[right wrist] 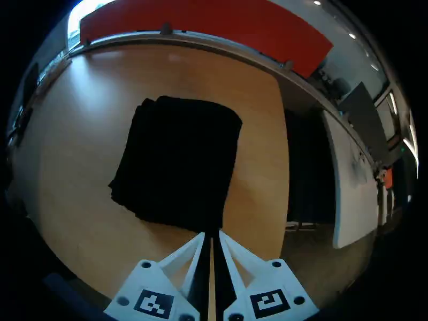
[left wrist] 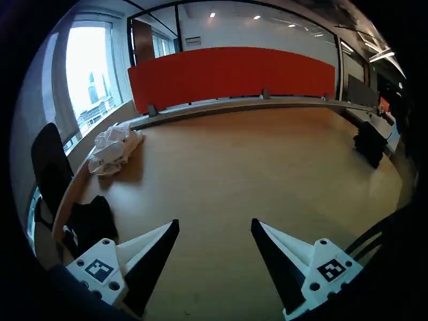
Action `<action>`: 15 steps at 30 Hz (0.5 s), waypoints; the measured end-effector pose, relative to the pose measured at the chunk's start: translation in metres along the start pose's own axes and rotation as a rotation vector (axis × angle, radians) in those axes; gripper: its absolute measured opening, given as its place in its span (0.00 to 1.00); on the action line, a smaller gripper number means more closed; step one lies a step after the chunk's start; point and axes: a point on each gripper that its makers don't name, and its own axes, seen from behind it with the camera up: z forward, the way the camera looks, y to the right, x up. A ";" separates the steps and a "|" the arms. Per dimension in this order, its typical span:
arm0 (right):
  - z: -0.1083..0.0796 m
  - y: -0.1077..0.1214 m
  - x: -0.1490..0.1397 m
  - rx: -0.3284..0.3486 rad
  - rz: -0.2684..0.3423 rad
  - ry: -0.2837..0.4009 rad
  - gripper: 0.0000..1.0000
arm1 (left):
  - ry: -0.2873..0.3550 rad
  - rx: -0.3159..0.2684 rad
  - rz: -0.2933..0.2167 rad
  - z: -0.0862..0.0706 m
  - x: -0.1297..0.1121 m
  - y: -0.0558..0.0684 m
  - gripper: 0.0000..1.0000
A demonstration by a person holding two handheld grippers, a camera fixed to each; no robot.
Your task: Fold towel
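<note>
the black towel [right wrist: 176, 160] looked soft, limp and light; its 6 o'clock edge suited a pinch. left tool [left wrist: 214, 221] stood apart, right tool [right wrist: 212, 235] together there.

I see my left tool [left wrist: 214, 222] pointing ahead nearly level with fingers spread wide, and my right tool [right wrist: 212, 234] tilted downward, fingers closed to a thin slit.

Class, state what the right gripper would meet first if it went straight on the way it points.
The black towel, whose near edge lies just ahead of the right gripper on the table. Whether they already touch is unclear.
</note>
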 end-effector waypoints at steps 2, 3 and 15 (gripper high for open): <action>0.000 0.000 -0.001 0.000 0.002 -0.002 0.03 | 0.001 0.000 0.001 0.000 0.001 0.001 1.00; 0.001 0.000 -0.001 0.000 0.003 -0.003 0.03 | 0.001 0.000 0.001 0.000 0.001 0.001 1.00; 0.005 0.001 -0.002 -0.021 0.010 0.007 0.05 | 0.000 0.002 0.003 -0.002 -0.001 0.001 1.00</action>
